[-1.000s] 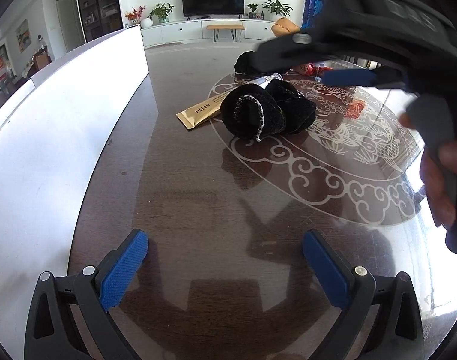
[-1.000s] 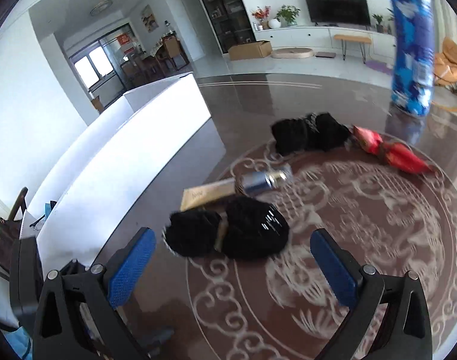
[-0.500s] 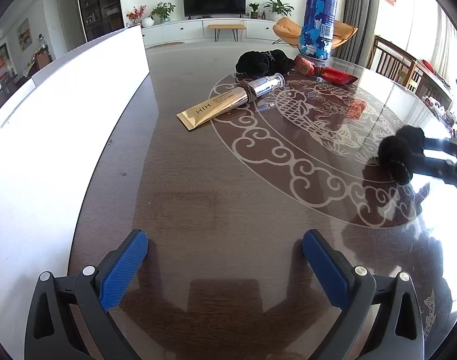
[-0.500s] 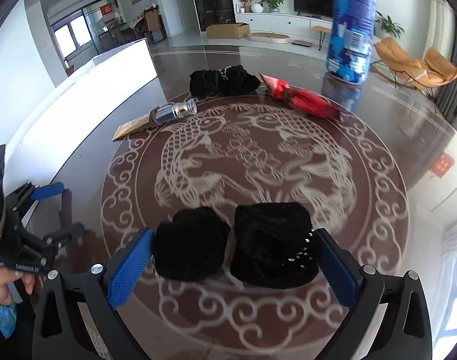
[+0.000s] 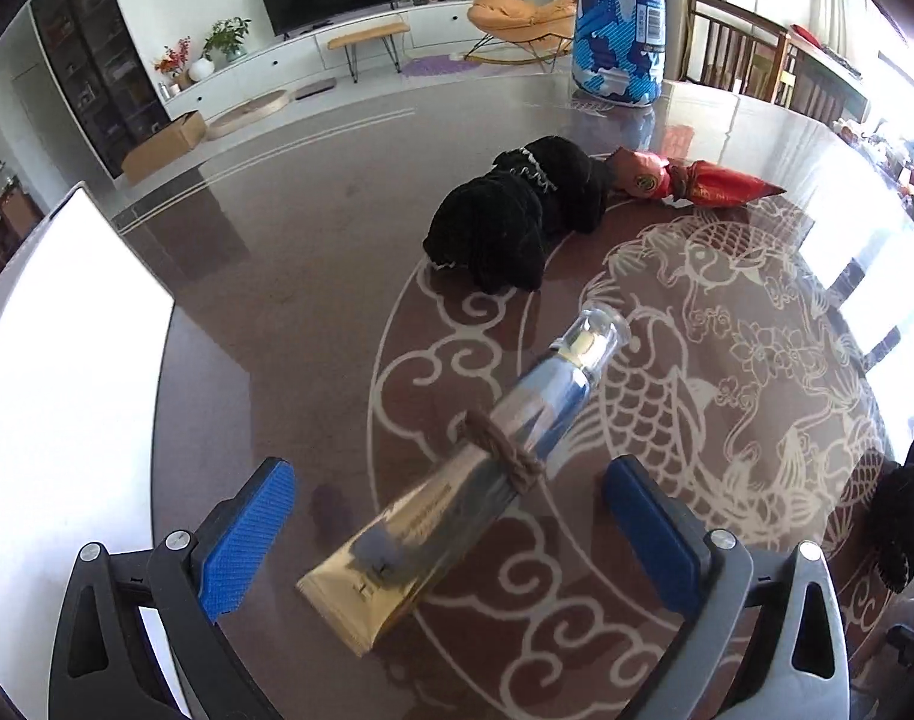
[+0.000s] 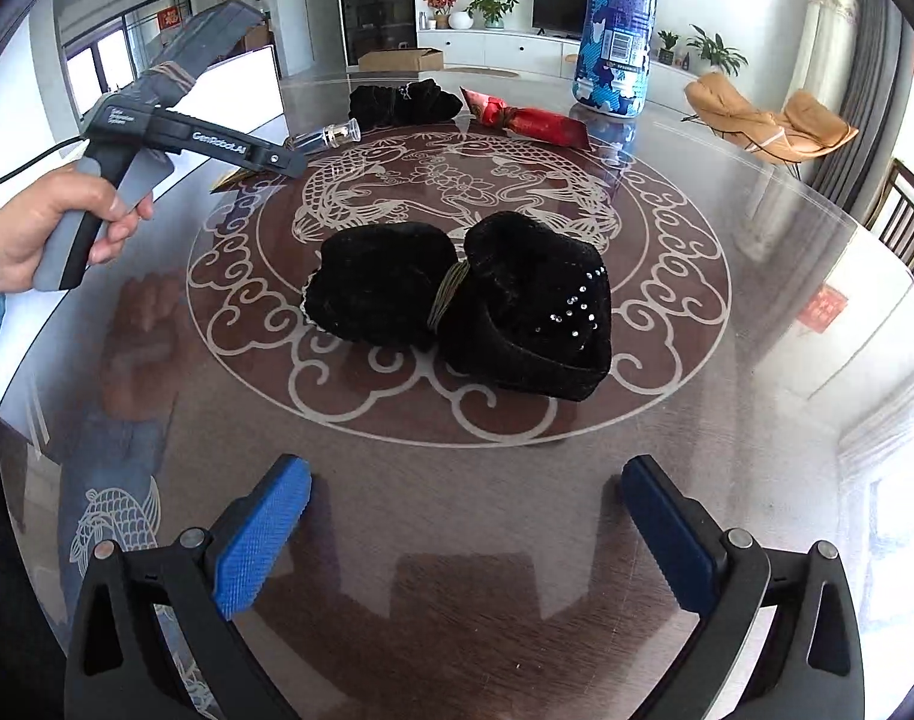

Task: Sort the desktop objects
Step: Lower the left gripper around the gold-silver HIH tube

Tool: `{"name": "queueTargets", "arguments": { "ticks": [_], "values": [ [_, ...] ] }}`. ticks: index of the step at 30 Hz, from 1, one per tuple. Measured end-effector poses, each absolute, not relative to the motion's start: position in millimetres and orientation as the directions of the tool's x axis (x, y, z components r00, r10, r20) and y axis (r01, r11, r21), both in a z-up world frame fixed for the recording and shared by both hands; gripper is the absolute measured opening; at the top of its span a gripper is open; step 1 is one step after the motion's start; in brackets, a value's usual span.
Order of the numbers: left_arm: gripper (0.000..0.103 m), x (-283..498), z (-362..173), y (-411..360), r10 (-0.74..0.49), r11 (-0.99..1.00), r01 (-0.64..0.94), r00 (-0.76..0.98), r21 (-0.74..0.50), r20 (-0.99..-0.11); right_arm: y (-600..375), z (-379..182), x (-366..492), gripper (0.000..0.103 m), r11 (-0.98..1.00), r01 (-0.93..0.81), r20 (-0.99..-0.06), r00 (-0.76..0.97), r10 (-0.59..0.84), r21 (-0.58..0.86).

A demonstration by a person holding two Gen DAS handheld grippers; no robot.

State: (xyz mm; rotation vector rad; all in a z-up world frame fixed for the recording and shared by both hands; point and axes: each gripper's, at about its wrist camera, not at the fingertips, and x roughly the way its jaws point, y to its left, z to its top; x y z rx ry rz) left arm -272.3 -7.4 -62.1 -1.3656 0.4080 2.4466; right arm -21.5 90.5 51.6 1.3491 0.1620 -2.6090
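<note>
A glossy dark brown glass tabletop (image 6: 757,420) with a white fish medallion is filling both views in a bright living room. The left gripper (image 5: 451,519) is hanging released, its blue pads either side of a gold tube with a silver cap (image 5: 457,480) lying on the table, a black velvet bundle (image 5: 517,222) and red foil packet (image 5: 697,183) beyond it. The right gripper (image 6: 463,534) is gaping empty just short of a black velvet pair tied with cord (image 6: 463,300), a blue patterned cylinder (image 6: 616,30) standing far behind.
</note>
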Motion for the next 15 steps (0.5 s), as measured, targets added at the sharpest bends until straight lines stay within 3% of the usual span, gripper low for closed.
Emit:
{"name": "queueTargets", "arguments": {
  "ticks": [5,15],
  "values": [
    [0.103,-286.5,-66.4,-1.5,0.215,-0.896,-0.444,-0.447,0.006,-0.868,90.5,51.3,-21.7,0.103,-0.974,0.226,-0.816,-0.564,-0.126,-0.006],
    [0.103,-289.5,-68.2,6.7,0.242,-0.886,-0.464,-0.474,0.006,-0.846,90.6,51.4,-20.4,0.103,-0.974,0.227,-0.816,-0.564,-0.126,-0.006]
  ]
}}
